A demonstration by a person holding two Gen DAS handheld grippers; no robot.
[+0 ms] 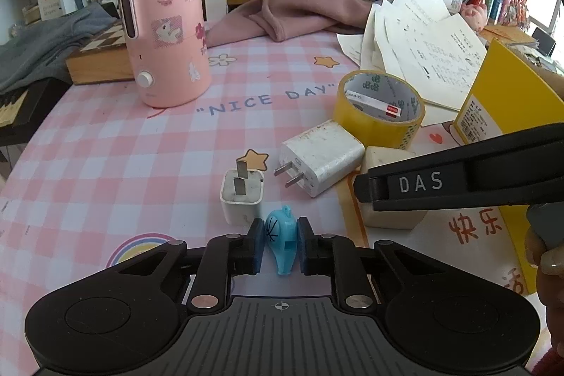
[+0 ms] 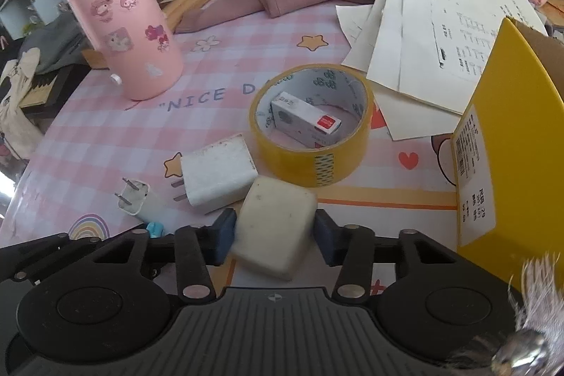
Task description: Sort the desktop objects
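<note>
On a pink checked tabletop [image 1: 105, 147] printed "NICE DAY", the left tongs [image 1: 280, 244] are clamped on a small blue whistle [image 1: 280, 236], their pads pressed to both its sides. Just beyond the whistle stands a small white plug adapter [image 1: 242, 199], prongs up, and beside it lies a larger white charger [image 1: 322, 157], prongs pointing left.

The right tongs [image 2: 273, 229] straddle a cream-coloured block [image 2: 275, 228] that lies against the larger charger; the left pad touches the block, but whether the right pad presses on it cannot be told.

Behind the block sits a roll of yellow tape [image 2: 312, 125] with a small white box [image 2: 305, 120] lying inside its ring. A yellow box [image 2: 511, 147] stands at the right, loose papers [image 2: 440, 34] behind it, and a pink cylindrical appliance [image 1: 164, 23] with cartoon stickers at the left.
</note>
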